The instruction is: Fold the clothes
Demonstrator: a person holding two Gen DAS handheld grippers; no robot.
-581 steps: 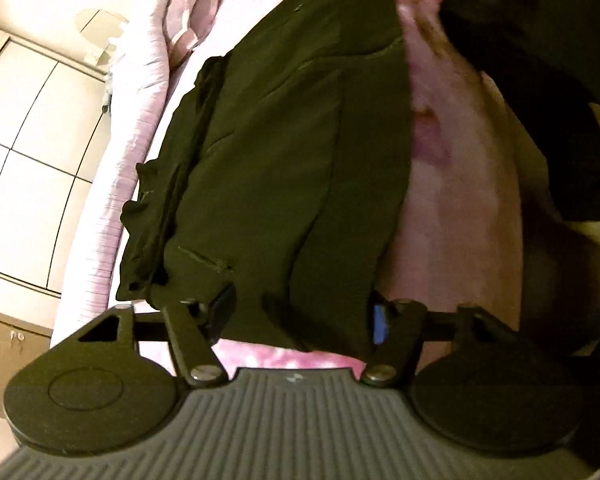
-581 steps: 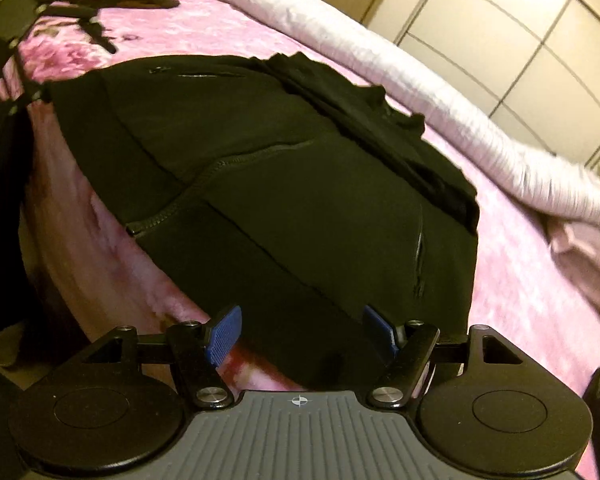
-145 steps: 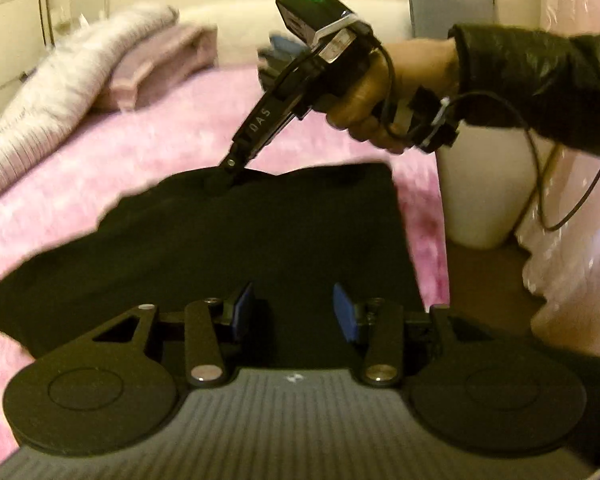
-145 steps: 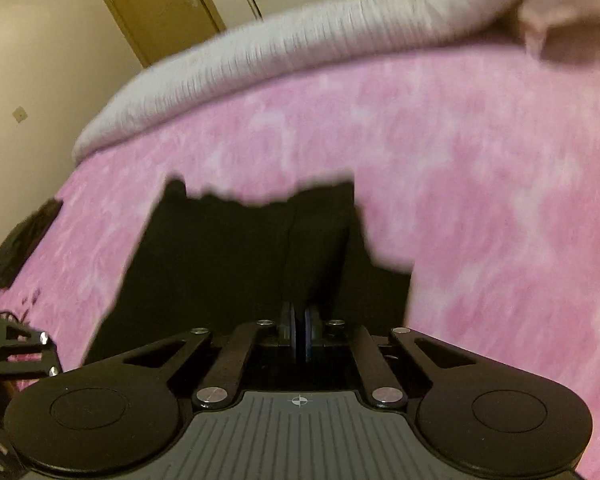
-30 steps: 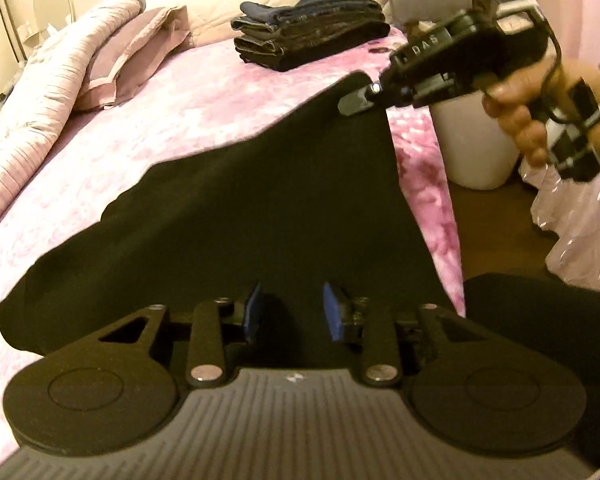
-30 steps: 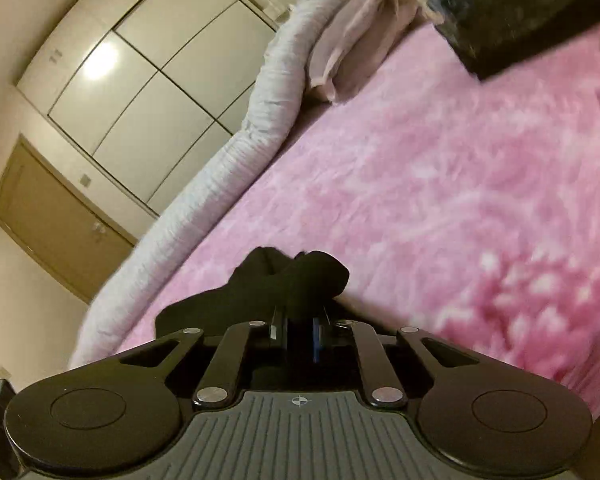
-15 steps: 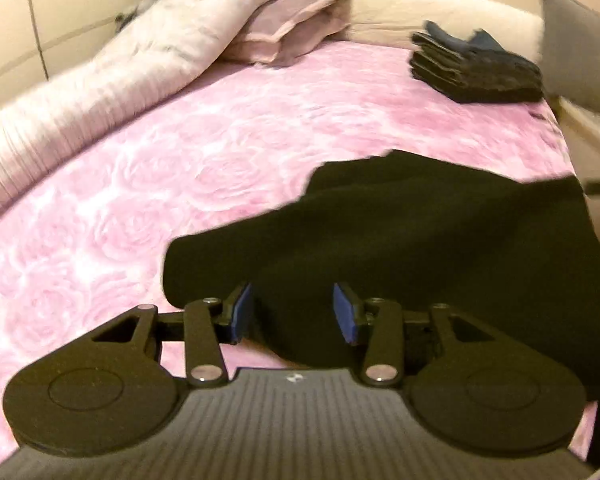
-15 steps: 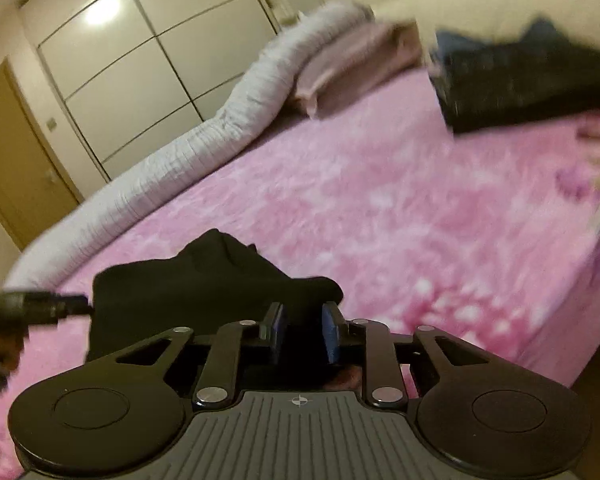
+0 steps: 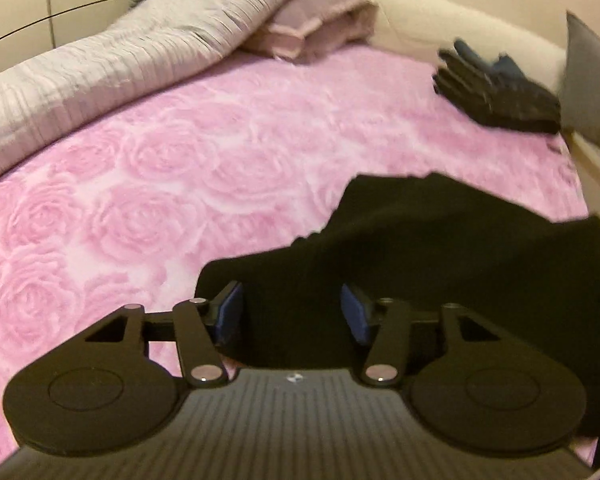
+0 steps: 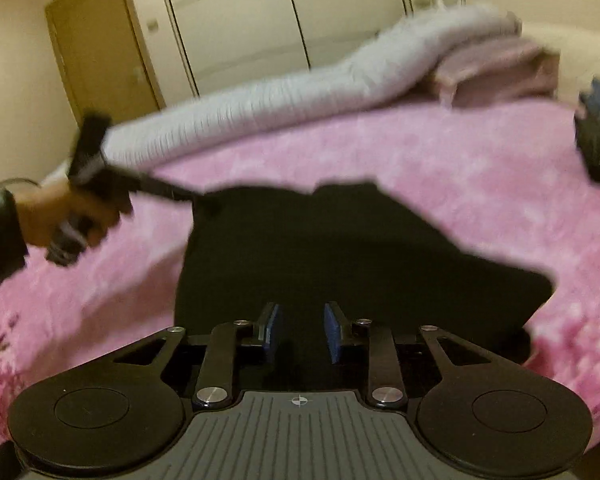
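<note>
Left gripper (image 9: 291, 312) and right gripper (image 10: 299, 332) are held agape, nothing clamped. Black garment (image 9: 440, 256) is spread on the pink rose bedspread (image 9: 160, 168); grey quilt (image 9: 140, 44), folded clothes (image 9: 496, 96), wardrobe (image 10: 280, 16) beyond.

The left gripper (image 9: 292, 312) is hovering with its blue-padded fingers (image 9: 230, 310) spread over a black garment (image 9: 440, 248), which is lying on a pink bed (image 9: 160, 168). A dark folded stack (image 9: 496, 96) is sitting near the headboard.

Black garment (image 9: 440, 248); pink rose-pattern bedspread (image 9: 172, 168); grey ribbed quilt (image 9: 140, 44); blue-padded tongs (image 10: 299, 332).
</note>
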